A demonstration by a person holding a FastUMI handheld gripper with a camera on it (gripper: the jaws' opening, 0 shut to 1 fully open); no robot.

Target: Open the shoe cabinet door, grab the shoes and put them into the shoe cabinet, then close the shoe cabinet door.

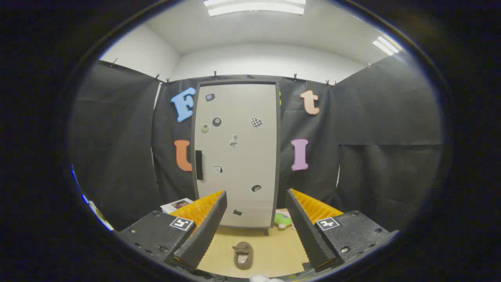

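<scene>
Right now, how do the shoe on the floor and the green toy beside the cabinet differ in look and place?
The shoe is brown and lies in the open on the floor, between the open gripper fingers. The green toy is bright, with pink behind it, and sits farther back by the shoe cabinet, partly hidden by one finger. Both rest on the floor, untouched; the cabinet door is shut.

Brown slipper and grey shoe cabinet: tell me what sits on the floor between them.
Nothing: in the gripper view, bare tan floor runs from the brown slipper, between the open gripper fingers, to the grey shoe cabinet with its door shut.
</scene>
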